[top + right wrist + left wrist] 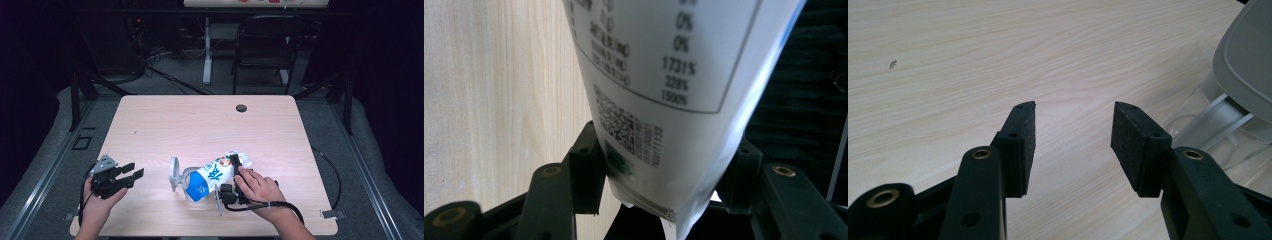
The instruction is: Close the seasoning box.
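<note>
Wooden table (165, 120): clear jug (176, 175), pouch (212, 177).

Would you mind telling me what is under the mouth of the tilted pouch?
A clear jug with its grey lid swung open sits under the pouch, which the right tongs hold. The pouch covers the jug's inside.
</note>
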`<state>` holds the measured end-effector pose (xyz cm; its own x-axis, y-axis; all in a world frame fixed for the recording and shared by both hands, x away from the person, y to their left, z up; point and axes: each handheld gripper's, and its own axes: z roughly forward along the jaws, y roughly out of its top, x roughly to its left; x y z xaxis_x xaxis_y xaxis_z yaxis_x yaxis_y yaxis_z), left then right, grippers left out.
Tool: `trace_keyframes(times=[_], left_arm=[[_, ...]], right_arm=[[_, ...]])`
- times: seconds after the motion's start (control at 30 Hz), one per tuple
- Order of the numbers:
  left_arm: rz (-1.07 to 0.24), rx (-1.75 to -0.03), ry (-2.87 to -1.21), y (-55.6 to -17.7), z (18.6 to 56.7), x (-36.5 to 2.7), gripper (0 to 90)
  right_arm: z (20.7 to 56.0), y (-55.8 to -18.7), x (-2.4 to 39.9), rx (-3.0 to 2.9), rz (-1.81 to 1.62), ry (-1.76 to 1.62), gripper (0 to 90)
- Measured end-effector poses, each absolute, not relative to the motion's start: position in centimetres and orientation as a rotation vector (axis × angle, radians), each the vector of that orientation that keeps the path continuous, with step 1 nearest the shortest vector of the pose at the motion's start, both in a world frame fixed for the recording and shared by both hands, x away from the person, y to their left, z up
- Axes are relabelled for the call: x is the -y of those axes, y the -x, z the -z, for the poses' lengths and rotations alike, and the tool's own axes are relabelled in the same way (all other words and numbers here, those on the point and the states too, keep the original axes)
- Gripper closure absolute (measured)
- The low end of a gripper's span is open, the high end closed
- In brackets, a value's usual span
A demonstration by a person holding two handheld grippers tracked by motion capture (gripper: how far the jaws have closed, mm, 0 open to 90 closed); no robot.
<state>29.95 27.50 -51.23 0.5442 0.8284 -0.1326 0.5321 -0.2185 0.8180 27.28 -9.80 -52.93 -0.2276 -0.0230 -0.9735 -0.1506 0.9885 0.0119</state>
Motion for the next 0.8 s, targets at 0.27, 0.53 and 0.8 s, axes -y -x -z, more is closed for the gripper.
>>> trace_keyframes(times=[0.27, 0.53, 0.8], left_arm=[[-0.418, -1.109, -1.897, -29.95, 51.20, -27.55, 53.0], [-0.418, -1.112, -1.895, -29.94, 51.15, -27.65, 53.0], [-0.420, -1.108, -1.896, -29.95, 51.12, -27.67, 53.0]], right_arm=[[52.93, -27.27, 9.75, -1.808, -0.114, 0.121, 47.3], [52.61, -27.20, 9.61, -1.801, -0.075, 0.144, 47.4], [52.60, -27.34, 9.54, -1.807, -0.076, 0.142, 47.4]])
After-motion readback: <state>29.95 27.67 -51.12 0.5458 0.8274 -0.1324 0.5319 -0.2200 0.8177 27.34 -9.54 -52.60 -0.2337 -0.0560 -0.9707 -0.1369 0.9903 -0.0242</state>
